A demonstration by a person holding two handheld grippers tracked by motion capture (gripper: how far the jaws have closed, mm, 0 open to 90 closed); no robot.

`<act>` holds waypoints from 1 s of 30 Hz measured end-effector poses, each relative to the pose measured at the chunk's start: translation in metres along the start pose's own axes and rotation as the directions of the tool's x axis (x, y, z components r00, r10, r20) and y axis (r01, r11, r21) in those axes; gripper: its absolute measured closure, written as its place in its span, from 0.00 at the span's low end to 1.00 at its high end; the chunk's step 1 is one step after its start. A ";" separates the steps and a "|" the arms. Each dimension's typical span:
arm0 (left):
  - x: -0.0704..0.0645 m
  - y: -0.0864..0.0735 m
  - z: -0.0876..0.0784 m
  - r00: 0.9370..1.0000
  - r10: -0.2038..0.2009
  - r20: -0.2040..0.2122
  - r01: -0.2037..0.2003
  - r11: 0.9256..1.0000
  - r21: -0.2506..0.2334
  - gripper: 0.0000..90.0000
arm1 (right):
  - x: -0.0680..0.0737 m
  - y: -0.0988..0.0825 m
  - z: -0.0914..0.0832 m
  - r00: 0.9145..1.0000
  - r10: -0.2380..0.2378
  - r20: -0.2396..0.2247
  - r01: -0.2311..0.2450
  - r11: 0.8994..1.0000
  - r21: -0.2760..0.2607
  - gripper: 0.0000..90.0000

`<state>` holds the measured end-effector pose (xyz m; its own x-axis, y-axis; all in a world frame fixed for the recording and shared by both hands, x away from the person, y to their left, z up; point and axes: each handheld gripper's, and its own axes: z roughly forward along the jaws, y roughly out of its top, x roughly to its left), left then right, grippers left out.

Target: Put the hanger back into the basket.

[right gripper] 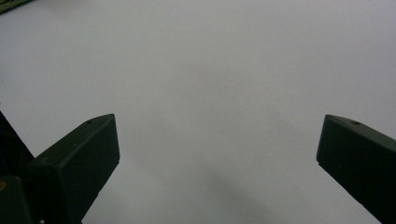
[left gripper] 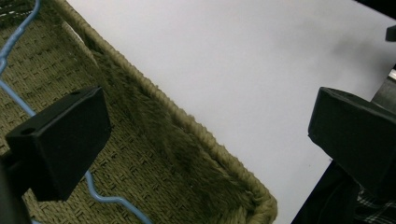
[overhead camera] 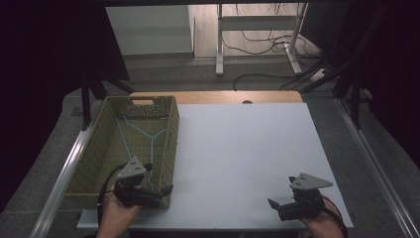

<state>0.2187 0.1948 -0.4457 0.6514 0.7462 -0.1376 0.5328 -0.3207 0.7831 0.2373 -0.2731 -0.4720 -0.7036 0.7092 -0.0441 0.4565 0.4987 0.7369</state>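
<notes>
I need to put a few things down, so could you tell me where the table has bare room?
The white sheet is bare from the woven basket to its right edge, and from the wooden strip to the right gripper. The near left is crowded: the left gripper straddles the basket's corner, above the blue hanger.

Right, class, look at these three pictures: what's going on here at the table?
A person holds a two-jaw gripper in each hand at a table covered by a white sheet. The left gripper hangs open over the near corner of a woven basket, in which a blue wire hanger lies flat. The right gripper is open too, low over the bare sheet. Neither holds anything.
</notes>
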 end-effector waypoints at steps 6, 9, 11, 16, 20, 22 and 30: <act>-0.004 -0.002 0.005 1.000 0.019 0.003 -0.019 1.000 0.020 0.00 | 0.000 0.000 0.000 1.000 0.000 -0.001 0.000 1.000 0.000 0.00; -0.006 -0.004 0.008 0.999 0.033 0.006 -0.033 0.999 0.035 0.00 | 0.000 0.000 0.000 1.000 0.000 -0.001 0.000 1.000 -0.001 0.00; -0.007 -0.005 0.010 0.999 0.040 0.004 -0.040 0.998 0.044 0.00 | 0.000 0.000 0.000 1.000 0.004 -0.001 -0.004 1.000 -0.004 0.00; -0.009 -0.008 0.013 0.997 0.075 -0.026 -0.073 0.994 0.078 0.00 | 0.000 0.000 -0.001 1.000 0.012 -0.004 -0.012 1.000 -0.011 0.00; -0.009 -0.011 0.014 0.993 0.104 -0.059 -0.097 0.990 0.105 0.00 | 0.000 0.000 -0.001 1.000 0.015 -0.008 -0.015 1.000 -0.010 0.00; -0.009 -0.013 0.014 0.991 0.112 -0.073 -0.103 0.988 0.113 0.00 | 0.000 0.000 -0.001 1.000 0.015 -0.009 -0.015 1.000 -0.011 0.00; -0.005 -0.018 0.017 0.986 0.130 -0.100 -0.115 0.983 0.143 0.00 | -0.001 0.000 0.000 0.999 0.039 -0.022 -0.039 0.999 -0.019 0.00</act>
<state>0.2147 0.1867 -0.4695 0.6576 0.7528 0.0271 0.5262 -0.4848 0.6986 0.2375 -0.2741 -0.4719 -0.6975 0.7166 -0.0004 0.4732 0.4610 0.7507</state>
